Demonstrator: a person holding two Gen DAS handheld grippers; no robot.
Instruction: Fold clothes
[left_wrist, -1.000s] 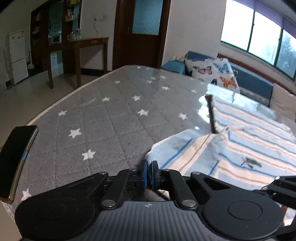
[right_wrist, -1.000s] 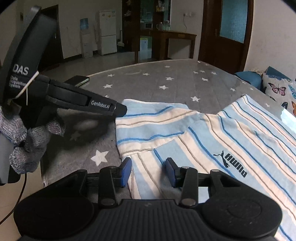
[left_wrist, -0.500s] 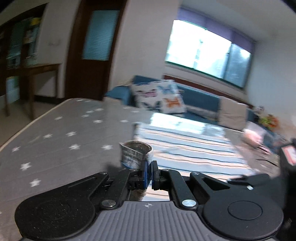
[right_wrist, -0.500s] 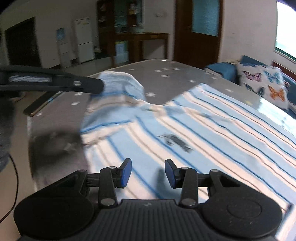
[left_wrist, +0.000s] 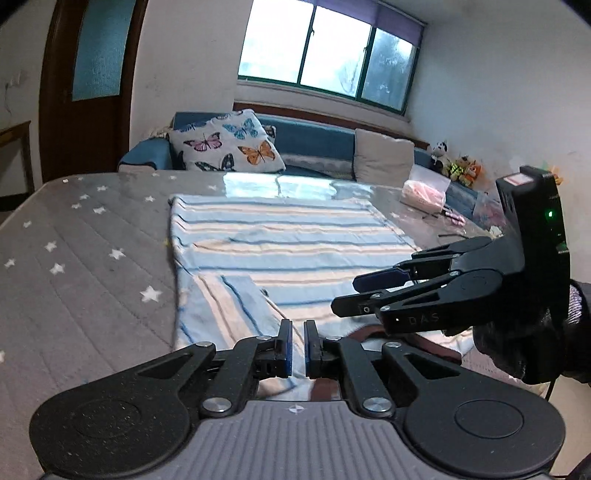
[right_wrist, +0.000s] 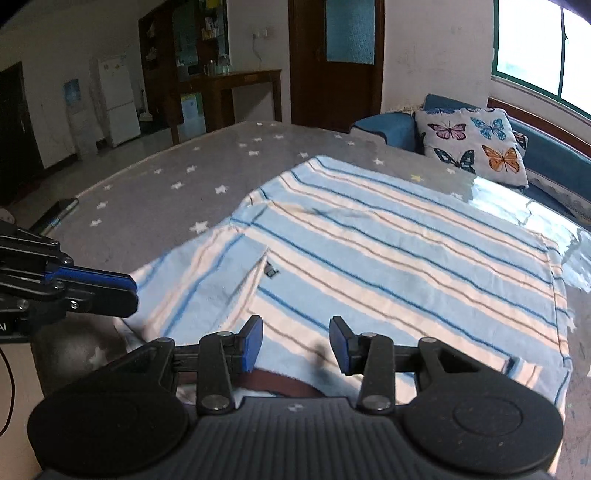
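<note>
A light-blue shirt with white, tan and blue stripes lies flat on the grey star-patterned table. Its left sleeve is folded over onto the body. My left gripper hovers low over the near edge of the shirt, its jaws a narrow gap apart with nothing between them. My right gripper is open and empty above the shirt's near edge. In the left wrist view the right gripper reaches in from the right. In the right wrist view the left gripper comes in from the left.
A dark phone lies near the table's left edge. A pink plastic bag and small items sit at the far right of the table. A blue sofa with a butterfly cushion stands behind the table.
My left gripper carried the sleeve over onto the shirt body and let it go; its jaws parted slightly. The right gripper stayed open and swung over the shirt.
</note>
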